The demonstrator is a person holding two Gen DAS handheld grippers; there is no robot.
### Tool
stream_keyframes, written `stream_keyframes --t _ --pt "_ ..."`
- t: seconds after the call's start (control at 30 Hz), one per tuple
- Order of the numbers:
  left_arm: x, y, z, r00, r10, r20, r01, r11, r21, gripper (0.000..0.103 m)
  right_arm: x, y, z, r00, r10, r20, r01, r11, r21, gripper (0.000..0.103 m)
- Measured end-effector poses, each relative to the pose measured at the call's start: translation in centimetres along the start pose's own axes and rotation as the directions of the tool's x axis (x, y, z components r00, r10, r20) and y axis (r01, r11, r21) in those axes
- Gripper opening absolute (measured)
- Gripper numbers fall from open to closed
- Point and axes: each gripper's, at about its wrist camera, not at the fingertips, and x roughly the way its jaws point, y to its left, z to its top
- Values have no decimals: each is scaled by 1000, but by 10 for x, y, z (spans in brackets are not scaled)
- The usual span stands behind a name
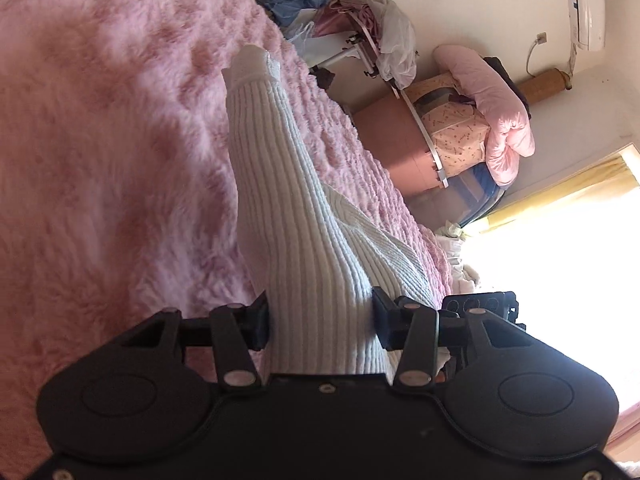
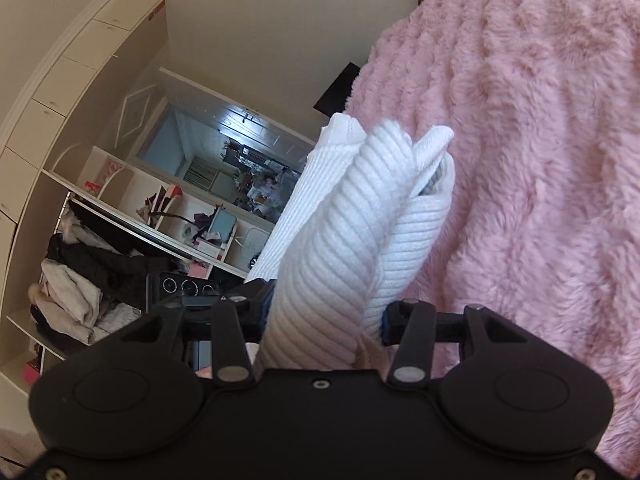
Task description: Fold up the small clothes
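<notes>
A white ribbed knit garment [image 1: 280, 184] hangs from my left gripper [image 1: 320, 320], which is shut on its bunched cloth, above a fluffy pink blanket [image 1: 100, 120]. Its sleeve with a frilled cuff [image 1: 252, 64] reaches away over the blanket. In the right wrist view my right gripper [image 2: 324, 320] is shut on another bunched part of the same white garment [image 2: 360, 208], whose folds stand up in front of the camera beside the pink blanket [image 2: 540, 140]. The other gripper's black body [image 2: 180, 288] shows close at the left.
The bed edge runs past a folding rack with bags [image 1: 360, 48], a chair piled with pink bedding [image 1: 480, 120] and a bright window [image 1: 560, 260]. A white wardrobe with shelves of clothes [image 2: 80, 200] and an open doorway [image 2: 224, 160] stand beyond the bed.
</notes>
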Motion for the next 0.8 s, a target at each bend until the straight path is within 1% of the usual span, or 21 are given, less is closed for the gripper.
stream_keyframes --t 0.13,0.2,0.27,0.37,0.43,0.47,0.5,0.57,0.63,0.67,0.73,0.77,0.8 --pt "3 49 -20 999 36 -14 -37 997 -70 48 26 -22 -21 996 -71 -48 73 997 36 48" --pt "1 67 -26 1000 23 -7 -23 994 -106 48 29 -36 -33 993 -97 -61 100 994 51 48" --pt "0 81 -28 1000 3 5 -3 991 -133 49 29 -46 -37 994 -94 -52 98 993 72 48" --pt "-1 80 -28 1000 3 -2 -3 994 -110 50 27 -60 -39 996 -69 -48 75 989 128 51" --pt "-7 74 -25 1000 17 -6 -17 995 -94 52 24 -60 -40 997 -70 -43 76 988 133 52" --pt "-11 67 -23 999 38 -1 -38 996 -76 51 22 -59 -40 996 -71 -45 77 988 136 55" --pt "-18 62 -23 998 60 7 -59 997 -54 51 18 -56 -40 996 -79 -52 85 988 127 55" --pt "-36 44 -22 992 123 37 -124 992 20 50 9 -47 -39 992 -103 -68 109 990 92 57" --pt "-56 25 -23 985 148 85 -154 986 68 50 -2 -40 -37 988 -136 -72 141 988 68 58" --pt "-68 14 -26 979 166 116 -177 980 95 50 -10 -38 -36 985 -158 -68 162 985 59 58" --pt "-83 -11 -31 957 242 161 -264 955 135 50 -27 -29 -35 978 -205 -40 206 978 39 58" --pt "-88 -28 -37 939 287 188 -318 933 169 50 -37 -21 -35 965 -262 -2 262 965 23 58" --pt "-91 -41 -44 927 312 210 -352 916 194 51 -45 -12 -35 953 -301 36 301 954 -1 57"
